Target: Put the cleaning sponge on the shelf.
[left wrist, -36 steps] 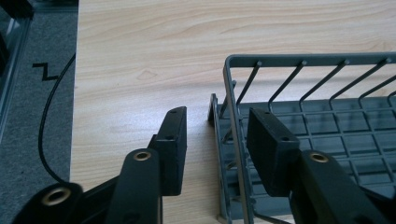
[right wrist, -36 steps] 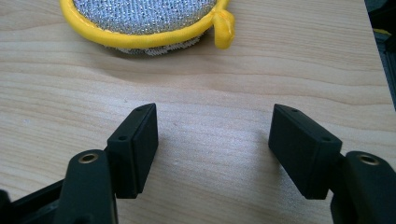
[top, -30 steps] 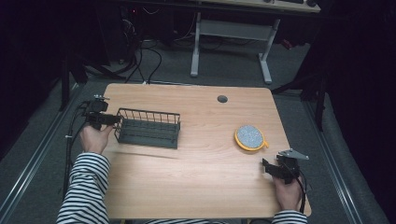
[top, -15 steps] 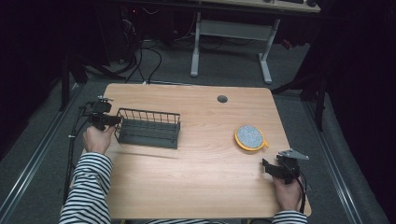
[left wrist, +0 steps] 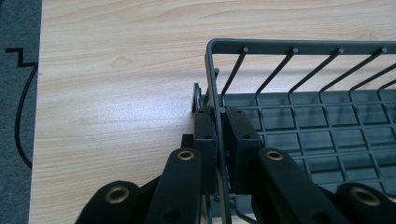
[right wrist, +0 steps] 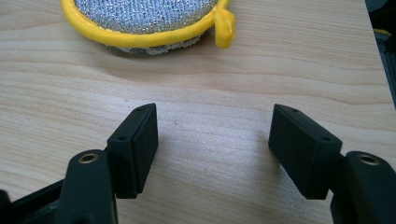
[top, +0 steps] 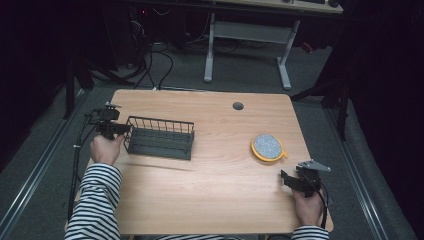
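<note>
Left hand-held gripper [left wrist: 218,135] pinches left end wall of wire basket [top: 160,137] on worktop [top: 210,200]. Right hand-held gripper [right wrist: 212,149] wide open, near scrubber [right wrist: 144,21].

My left claw [left wrist: 219,135] is closed on the end wall of the dark wire basket [left wrist: 299,116]: one black jaw sits outside the wall, the other inside, and the thin upright wire of the rim runs between them. From the claw, the basket's top rail bends at a rounded corner and runs away to the right, with slanted wires dropping from it to a grid floor. The basket rests on the light wood tabletop [left wrist: 116,79], which spreads to the left of it. Beyond the tabletop's left edge I see grey floor [left wrist: 18,28] and a black cable [left wrist: 18,116] curving along it.
</note>
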`<state>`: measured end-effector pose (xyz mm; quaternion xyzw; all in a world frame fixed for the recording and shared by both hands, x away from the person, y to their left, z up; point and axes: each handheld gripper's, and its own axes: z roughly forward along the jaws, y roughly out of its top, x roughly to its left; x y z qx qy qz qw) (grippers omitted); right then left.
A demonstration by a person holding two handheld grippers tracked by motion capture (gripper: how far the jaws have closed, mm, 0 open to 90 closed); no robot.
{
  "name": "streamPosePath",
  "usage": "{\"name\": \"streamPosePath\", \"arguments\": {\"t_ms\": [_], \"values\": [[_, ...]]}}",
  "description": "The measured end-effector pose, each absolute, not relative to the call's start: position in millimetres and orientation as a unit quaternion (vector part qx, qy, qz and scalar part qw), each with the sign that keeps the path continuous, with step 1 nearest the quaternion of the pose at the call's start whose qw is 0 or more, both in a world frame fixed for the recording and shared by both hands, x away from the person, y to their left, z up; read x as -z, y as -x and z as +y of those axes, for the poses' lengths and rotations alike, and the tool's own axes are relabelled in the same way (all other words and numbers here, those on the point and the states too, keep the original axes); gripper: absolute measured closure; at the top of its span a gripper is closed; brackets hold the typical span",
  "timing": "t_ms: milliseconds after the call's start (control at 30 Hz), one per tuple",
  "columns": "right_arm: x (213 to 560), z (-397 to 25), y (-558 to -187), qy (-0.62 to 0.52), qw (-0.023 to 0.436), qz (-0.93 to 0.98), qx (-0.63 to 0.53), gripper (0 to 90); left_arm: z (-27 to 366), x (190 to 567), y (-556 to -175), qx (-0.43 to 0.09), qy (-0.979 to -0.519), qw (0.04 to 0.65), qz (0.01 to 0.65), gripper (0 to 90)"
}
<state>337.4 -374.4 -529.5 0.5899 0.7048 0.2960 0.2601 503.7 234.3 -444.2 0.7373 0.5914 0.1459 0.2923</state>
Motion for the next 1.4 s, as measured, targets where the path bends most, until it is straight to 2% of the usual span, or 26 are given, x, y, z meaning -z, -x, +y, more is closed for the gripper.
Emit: {"name": "streamPosePath", "arguments": {"t_ms": [833,1400], "values": [[529.6,-374.3,-337.2,-0.588,0.259,0.706,-0.297,32.5,200.6,444.3,-496.1,-0.123,-0.745,0.308,0.579,85.5],[529.6,-374.3,-337.3,-0.587,0.259,0.707,-0.297,32.3,161.1,445.4,-491.6,-0.100,-0.755,0.327,0.559,85.4]]}}
